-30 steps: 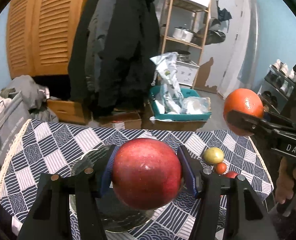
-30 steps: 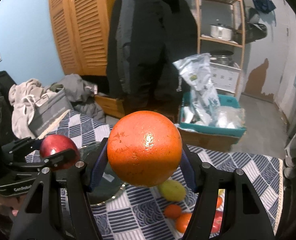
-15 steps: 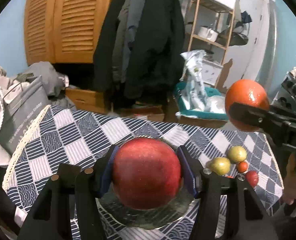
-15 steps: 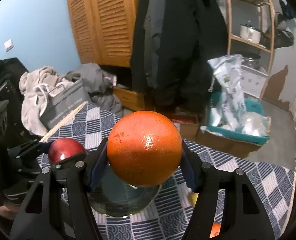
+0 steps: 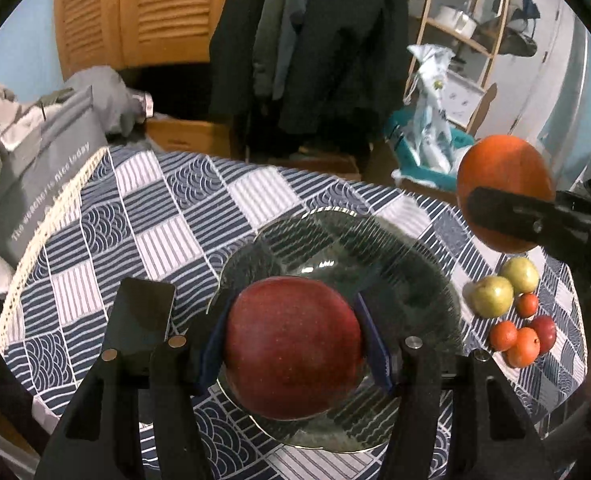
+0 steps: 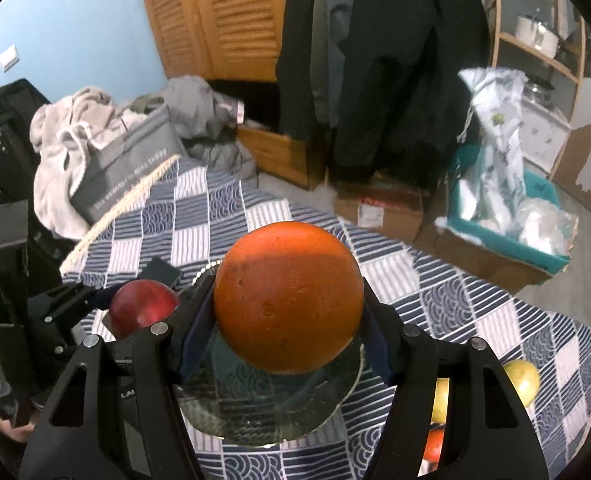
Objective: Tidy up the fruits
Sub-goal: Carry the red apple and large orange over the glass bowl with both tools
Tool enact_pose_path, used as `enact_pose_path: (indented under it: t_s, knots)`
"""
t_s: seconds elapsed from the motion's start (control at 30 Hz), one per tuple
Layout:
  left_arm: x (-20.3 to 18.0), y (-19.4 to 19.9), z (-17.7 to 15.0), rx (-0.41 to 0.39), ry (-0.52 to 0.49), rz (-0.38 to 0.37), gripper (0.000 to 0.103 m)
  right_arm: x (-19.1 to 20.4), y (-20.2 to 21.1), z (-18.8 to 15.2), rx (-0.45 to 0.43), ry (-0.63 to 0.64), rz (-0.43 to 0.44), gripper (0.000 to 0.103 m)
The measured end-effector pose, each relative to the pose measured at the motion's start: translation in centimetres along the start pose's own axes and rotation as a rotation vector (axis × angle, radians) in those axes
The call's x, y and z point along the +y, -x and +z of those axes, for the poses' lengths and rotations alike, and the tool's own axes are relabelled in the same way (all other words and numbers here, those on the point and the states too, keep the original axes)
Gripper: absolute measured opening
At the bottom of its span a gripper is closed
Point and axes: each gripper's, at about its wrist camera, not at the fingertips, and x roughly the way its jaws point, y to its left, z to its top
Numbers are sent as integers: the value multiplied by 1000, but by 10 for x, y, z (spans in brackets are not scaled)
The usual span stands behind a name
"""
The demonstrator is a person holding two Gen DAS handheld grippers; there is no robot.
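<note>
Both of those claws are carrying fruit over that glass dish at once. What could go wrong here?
The red apple and the orange are round and held only at their sides, so either could slip and strike the glass plate, possibly chipping it. Both grippers, left and right, hover over one plate, so they might bump. A dropped fruit could roll into the small fruits and scatter them.
</note>
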Motion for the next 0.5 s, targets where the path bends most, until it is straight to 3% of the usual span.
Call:
enact_pose_path:
  t_s: [0.5]
  knots:
    - [4, -49, -23, 158, 0, 22, 61, -14, -74, -36, 215, -25, 26, 66]
